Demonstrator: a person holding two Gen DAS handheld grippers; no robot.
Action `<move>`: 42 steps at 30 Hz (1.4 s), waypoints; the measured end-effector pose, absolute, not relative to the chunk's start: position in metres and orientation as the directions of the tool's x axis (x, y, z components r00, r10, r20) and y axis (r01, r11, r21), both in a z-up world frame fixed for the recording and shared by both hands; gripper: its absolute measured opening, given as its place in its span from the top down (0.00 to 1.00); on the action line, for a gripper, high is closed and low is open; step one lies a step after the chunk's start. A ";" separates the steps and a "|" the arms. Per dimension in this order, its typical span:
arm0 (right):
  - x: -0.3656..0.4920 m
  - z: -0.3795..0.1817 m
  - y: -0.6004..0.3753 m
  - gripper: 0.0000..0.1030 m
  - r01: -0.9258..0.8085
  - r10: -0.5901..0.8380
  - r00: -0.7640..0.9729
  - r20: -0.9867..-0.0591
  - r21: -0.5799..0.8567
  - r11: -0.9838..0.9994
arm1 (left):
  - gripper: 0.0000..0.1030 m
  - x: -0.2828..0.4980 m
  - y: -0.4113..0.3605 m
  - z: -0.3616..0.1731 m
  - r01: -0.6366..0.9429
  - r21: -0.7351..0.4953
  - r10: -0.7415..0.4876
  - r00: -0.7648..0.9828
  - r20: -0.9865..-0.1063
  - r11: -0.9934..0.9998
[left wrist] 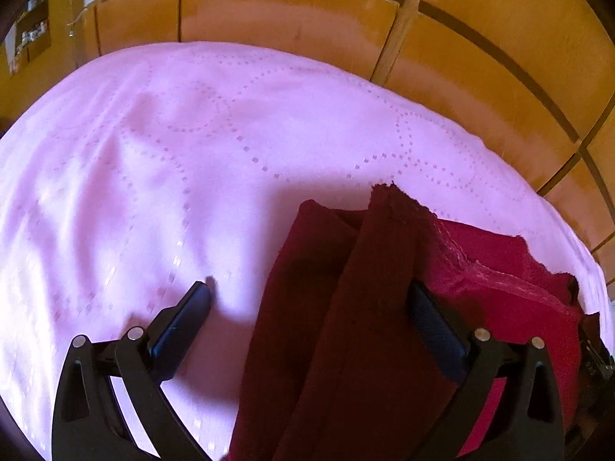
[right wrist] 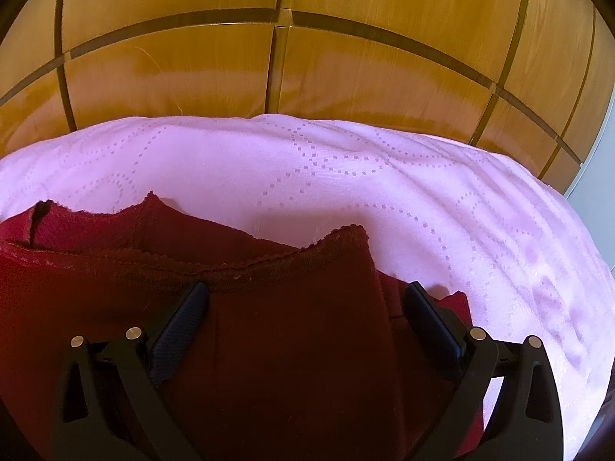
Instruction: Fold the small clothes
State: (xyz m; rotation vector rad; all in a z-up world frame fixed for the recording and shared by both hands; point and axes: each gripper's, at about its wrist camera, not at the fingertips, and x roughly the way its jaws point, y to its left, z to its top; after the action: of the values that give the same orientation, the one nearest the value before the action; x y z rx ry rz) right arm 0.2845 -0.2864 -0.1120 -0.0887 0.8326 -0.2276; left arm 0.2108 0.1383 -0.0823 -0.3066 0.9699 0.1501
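i hold both tongs low over the bed point(left wrist: 153, 153), left tongs point(left wrist: 307, 296) and right tongs point(right wrist: 307, 292) spread, above the red garment point(right wrist: 288, 345).

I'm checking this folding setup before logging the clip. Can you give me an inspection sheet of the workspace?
Surface: pink quilted bedspread, lightly wrinkled.
Job's things: dark red garment, partly folded, scalloped trim edge showing.
Clutter: nothing seen.
Grippers: left hand-held gripper open, garment fold between its fingers; right hand-held gripper open over the garment.
Cables: nothing seen.
Surroundings: wooden panelled wardrobe behind the bed.
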 end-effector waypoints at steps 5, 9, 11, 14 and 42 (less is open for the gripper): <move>0.285 -0.112 -0.286 0.03 0.165 -0.236 0.652 -0.721 -0.169 0.972 | 0.02 0.162 0.113 -0.066 -0.149 -0.203 -0.059 0.651 -0.757 0.968; 0.285 -0.112 -0.286 0.03 0.165 -0.238 0.653 -0.719 -0.171 0.971 | 0.02 0.133 0.087 -0.073 -0.059 -0.131 -0.056 0.683 -0.728 0.990; 0.284 -0.112 -0.286 0.03 0.165 -0.239 0.655 -0.717 -0.173 0.971 | 0.02 0.134 0.081 -0.084 -0.045 -0.094 -0.041 0.654 -0.755 0.995; 0.283 -0.111 -0.286 0.03 0.163 -0.239 0.659 -0.713 -0.174 0.971 | 0.02 0.138 0.085 -0.087 -0.045 -0.107 -0.051 0.654 -0.754 0.993; 0.079 -0.085 -0.407 0.03 0.201 0.300 0.750 -0.590 0.635 0.746 | 0.02 0.127 0.091 -0.081 -0.044 -0.145 -0.078 0.670 -0.738 0.988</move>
State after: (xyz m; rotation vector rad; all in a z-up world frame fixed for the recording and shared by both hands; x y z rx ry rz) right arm 0.0787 -0.4072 -0.0853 0.7444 0.7385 0.0596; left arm 0.1270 0.0905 -0.0808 -0.1553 0.8367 -0.0193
